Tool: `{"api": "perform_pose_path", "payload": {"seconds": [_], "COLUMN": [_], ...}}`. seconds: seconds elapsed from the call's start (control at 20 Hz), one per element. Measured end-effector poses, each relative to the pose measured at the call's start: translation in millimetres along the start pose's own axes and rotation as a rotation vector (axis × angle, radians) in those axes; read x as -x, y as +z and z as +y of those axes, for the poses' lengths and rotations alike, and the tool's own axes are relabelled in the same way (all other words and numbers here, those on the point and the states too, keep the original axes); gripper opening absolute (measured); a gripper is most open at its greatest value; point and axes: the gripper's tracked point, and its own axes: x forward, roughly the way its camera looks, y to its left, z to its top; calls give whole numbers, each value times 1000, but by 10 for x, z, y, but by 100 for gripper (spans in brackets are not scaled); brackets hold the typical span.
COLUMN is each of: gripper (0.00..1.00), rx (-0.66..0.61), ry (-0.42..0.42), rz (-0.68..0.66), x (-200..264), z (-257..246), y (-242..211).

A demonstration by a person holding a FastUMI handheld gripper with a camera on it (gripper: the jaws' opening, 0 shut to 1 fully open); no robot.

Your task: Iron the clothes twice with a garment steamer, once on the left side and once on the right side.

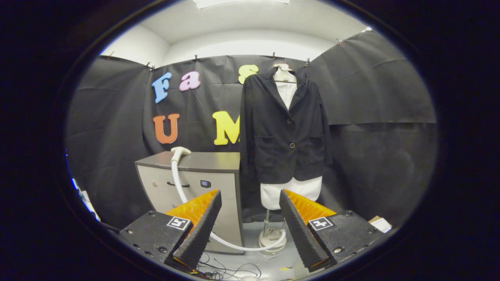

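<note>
A black jacket [285, 128] hangs buttoned on a white mannequin torso [291, 190] on a stand, well beyond my fingers and slightly right of them. The white steamer head [179, 151] lies on top of a grey cabinet [203, 160] to the left of the jacket. Its white hose [177, 183] drops down the cabinet front and curves along the floor to the stand's base [272, 238]. My gripper [250, 195] is open, far short of both, with nothing between its fingers.
The cabinet's drawer front [187, 185] carries a handle and a small display. Loose cables [226, 269] lie on the floor below my fingers. A cardboard piece [381, 223] sits at the right. Black cloth walls close the booth behind and on both sides.
</note>
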Motion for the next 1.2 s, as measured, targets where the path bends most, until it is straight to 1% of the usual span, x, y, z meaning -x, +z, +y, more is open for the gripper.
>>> {"api": "perform_pose_path", "payload": {"seconds": [0.25,0.35,0.5,0.7,0.95,1.2], "gripper": [95,95,95,95,95,95], "rx": [-16,-21,-3,45,70,94], "ry": [2,1,29,91,224,337], "rz": [10,-6,-3,16,101,187], "x": [-90,-173,-369,-796,-1467,-2133], "z": [157,228,420,795,1472,2164], "y": [78,166,288,445,496,493]}}
